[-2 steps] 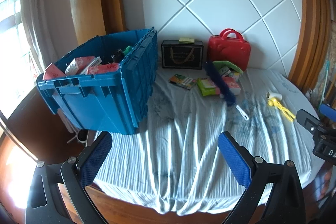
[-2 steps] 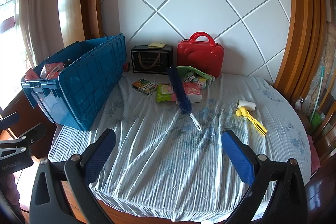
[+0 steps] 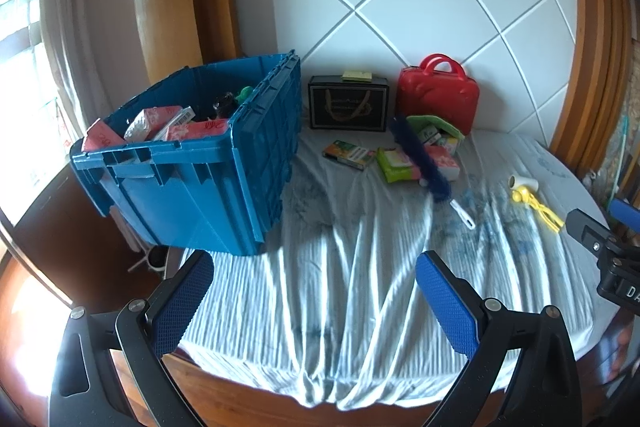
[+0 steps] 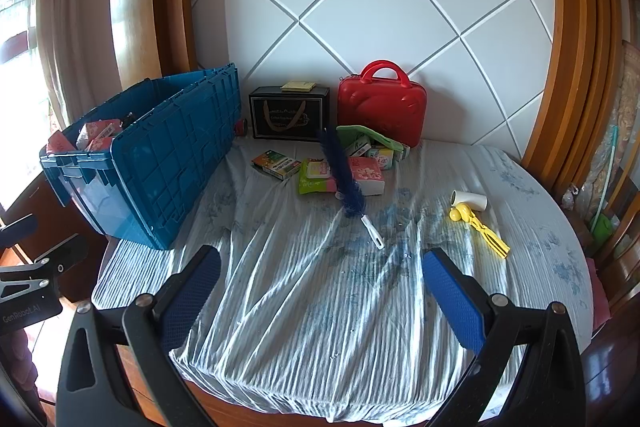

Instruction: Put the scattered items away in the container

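Both the left gripper (image 3: 314,301) and right gripper (image 4: 322,297) hang wide and empty off the near edge of the rumpled striped bedsheet (image 4: 304,291), folds that could snag the blue-bristled white-handled brush (image 4: 347,183) mid-bed, while the big blue plastic crate (image 4: 160,163) sits at the left edge, and only "GenRobot.AI" on the left gripper's body reads clearly.

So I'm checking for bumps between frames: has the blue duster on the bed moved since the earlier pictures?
No. The blue duster lies across the pink tissue pack as before, its white handle at the same spot below the red case.
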Available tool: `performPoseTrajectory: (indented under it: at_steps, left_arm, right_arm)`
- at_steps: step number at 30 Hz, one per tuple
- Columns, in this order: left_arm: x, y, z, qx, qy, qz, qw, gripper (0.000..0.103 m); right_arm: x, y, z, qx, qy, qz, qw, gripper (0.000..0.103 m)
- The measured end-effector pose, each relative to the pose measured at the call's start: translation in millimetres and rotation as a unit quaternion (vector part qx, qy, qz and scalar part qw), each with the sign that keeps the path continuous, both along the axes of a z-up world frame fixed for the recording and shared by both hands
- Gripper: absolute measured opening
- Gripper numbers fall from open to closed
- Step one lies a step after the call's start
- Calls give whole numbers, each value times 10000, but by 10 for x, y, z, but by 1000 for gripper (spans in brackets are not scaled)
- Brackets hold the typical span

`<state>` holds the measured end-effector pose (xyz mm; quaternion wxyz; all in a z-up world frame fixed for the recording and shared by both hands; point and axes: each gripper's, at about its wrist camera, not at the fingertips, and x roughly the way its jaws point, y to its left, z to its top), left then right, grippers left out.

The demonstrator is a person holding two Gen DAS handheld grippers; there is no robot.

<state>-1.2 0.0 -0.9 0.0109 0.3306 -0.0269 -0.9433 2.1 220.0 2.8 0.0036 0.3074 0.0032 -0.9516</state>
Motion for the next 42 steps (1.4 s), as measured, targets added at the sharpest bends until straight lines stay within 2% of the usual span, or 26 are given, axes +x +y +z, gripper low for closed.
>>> performPoseTrajectory:
  at_steps: [26, 42]
  left_arm:
    - [-45, 14, -43, 29, 8, -21, 10000, 102]
    - [-137, 333, -120, -26, -96, 34, 9999, 102]
  right_arm:
    - [-67, 39, -41, -4, -57, -6, 10000, 103]
    - [-147, 318, -145, -36, -208, 25, 9998, 103]
